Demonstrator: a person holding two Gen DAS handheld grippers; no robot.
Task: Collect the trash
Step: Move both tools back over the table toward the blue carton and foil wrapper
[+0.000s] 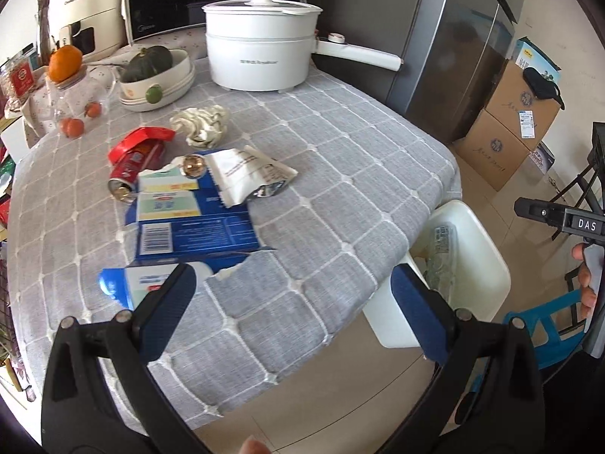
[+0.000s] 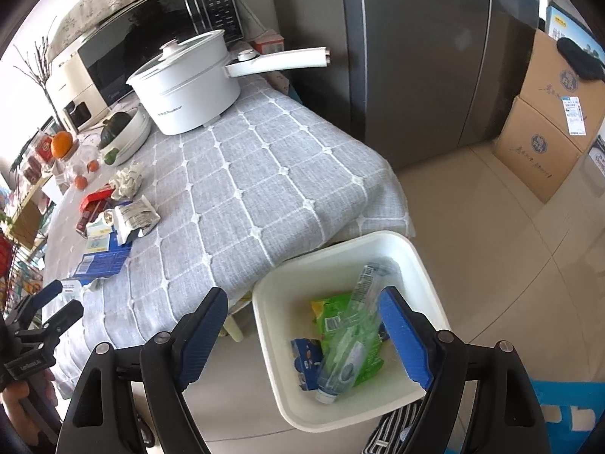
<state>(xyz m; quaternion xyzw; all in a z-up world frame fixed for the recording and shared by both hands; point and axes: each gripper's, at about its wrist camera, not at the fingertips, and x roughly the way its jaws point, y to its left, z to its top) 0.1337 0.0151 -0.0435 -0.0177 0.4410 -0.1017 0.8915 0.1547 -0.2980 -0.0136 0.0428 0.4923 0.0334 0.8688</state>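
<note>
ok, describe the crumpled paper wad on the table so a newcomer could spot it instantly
Start at the big white electric pot at the back of the grey checked tablecloth. Just in front of it, towards the bowl holding a dark green squash, lies the crumpled paper wad. It is the only cream, balled-up piece; the litter nearer the camera is flat, printed packaging in red, blue and white.

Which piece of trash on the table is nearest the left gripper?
The torn blue-and-white carton piece at the table's near edge, right beside the left gripper. The flattened blue carton, silver pouch and red can lie farther back.
</note>
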